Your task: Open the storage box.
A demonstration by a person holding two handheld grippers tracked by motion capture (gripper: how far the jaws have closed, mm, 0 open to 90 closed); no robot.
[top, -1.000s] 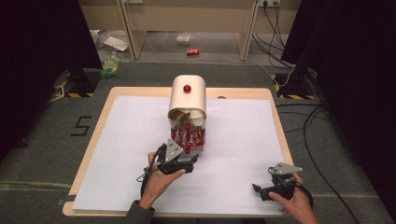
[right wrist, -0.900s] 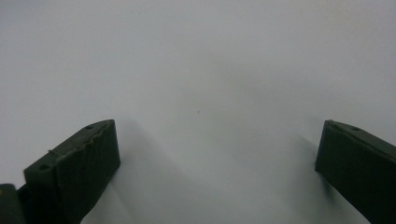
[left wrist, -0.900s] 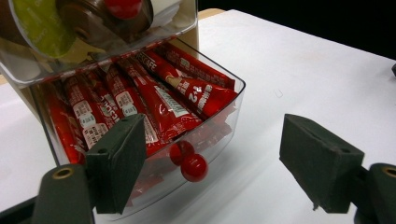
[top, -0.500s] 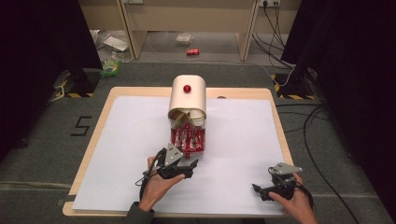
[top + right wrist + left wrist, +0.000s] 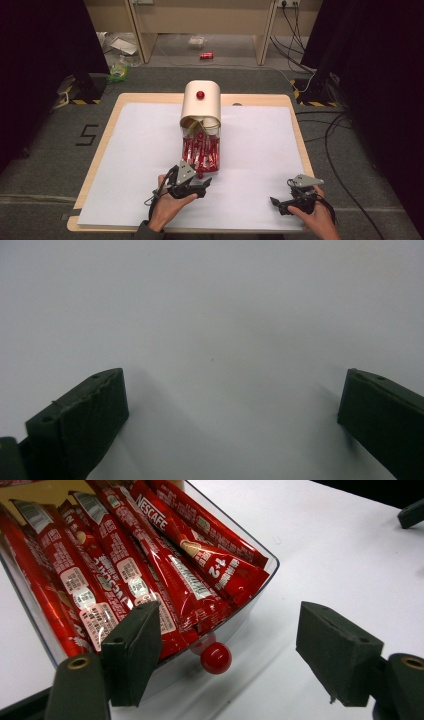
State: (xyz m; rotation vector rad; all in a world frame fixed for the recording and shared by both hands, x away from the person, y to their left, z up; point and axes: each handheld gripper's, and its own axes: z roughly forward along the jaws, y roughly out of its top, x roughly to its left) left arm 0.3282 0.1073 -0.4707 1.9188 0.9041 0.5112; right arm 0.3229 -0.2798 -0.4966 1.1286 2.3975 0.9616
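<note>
A cream dispenser [image 5: 201, 107] with a red button on top stands at the back middle of the white table. Its clear drawer [image 5: 201, 152] is pulled out toward me and holds several red Nescafe sachets [image 5: 150, 560]. At the drawer's front is a small red knob [image 5: 216, 657]. My left gripper [image 5: 230, 655] is open around that knob, and its jaws have just been closing a little; the pads do not touch the knob. In the high view the left gripper [image 5: 204, 183] sits at the drawer's near end. My right gripper [image 5: 278, 203] rests open at the near right with nothing between its jaws [image 5: 235, 385].
The white sheet [image 5: 260, 145] covers a wooden table top [image 5: 112, 107]. Cables run over the grey floor at the right [image 5: 330, 130]. A red can [image 5: 206, 55] and litter lie on the floor behind the table.
My left gripper has shifted slightly toward the table's near edge. The right gripper has stayed where it was.
</note>
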